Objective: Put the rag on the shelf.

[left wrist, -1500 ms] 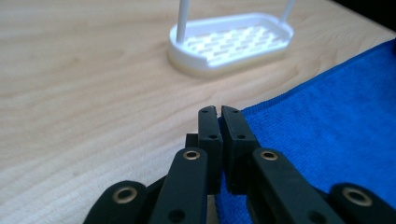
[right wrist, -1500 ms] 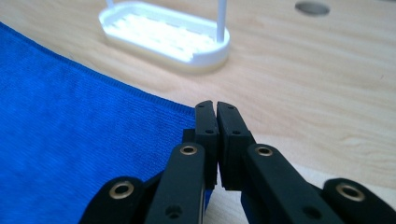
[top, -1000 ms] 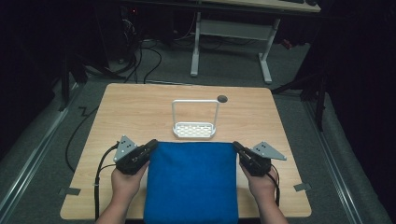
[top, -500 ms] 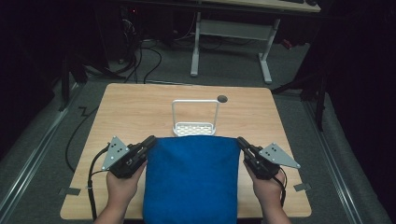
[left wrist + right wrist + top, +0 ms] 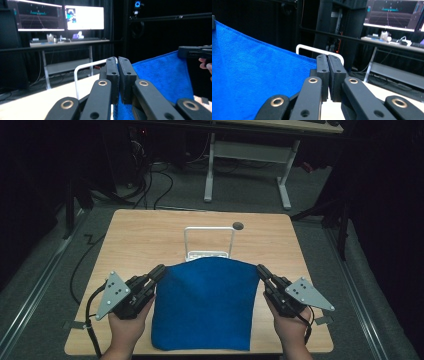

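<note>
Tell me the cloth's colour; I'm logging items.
Plain bright blue cloth, best in the high view.

We could read no text, label, brand, number or sign. The monitor screens (image 5: 60, 17) far beyond the fingertips (image 5: 117, 62) of the left gripper (image 5: 117, 61) showed lines and small pictures, too blurred for us to make out any writing.
</note>
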{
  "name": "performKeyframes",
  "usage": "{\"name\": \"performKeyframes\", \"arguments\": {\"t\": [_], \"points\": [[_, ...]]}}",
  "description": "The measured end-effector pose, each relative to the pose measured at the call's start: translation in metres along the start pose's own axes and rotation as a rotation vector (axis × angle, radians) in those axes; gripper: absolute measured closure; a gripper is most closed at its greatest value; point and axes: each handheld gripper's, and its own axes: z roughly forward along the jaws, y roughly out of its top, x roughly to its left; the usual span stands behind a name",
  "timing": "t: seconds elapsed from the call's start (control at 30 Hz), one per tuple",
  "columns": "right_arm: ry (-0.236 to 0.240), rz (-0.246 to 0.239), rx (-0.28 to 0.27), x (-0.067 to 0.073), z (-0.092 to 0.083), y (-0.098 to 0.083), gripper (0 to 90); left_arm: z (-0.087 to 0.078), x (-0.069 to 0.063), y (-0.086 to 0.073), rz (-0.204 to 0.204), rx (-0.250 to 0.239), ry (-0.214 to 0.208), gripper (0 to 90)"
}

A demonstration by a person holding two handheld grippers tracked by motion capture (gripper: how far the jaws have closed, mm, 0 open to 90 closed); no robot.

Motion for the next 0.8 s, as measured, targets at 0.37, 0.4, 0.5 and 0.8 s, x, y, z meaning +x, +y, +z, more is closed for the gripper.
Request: {"name": "performKeyframes", "arguments": {"t": [0.37,0.4,0.5,0.8], "points": [[-0.013,0.011,-0.064,-0.007,-0.010,0.019,88.6,0.005,0.005,0.012,0.006,-0.003,-0.010,88.0],[-0.013,0.015,-0.065,-0.008,-0.009,0.021,88.7,0.007,0.009,0.015,0.002,-0.008,-0.011,88.0],[-0.005,0.036,-0.083,-0.015,-0.005,0.028,88.7,0.015,0.019,0.024,0.004,-0.001,-0.006,88.1],[-0.037,0.019,-0.062,-0.035,0.028,0.054,88.8,0.051,0.035,0.052,0.109,0.041,0.030,88.3]]}}
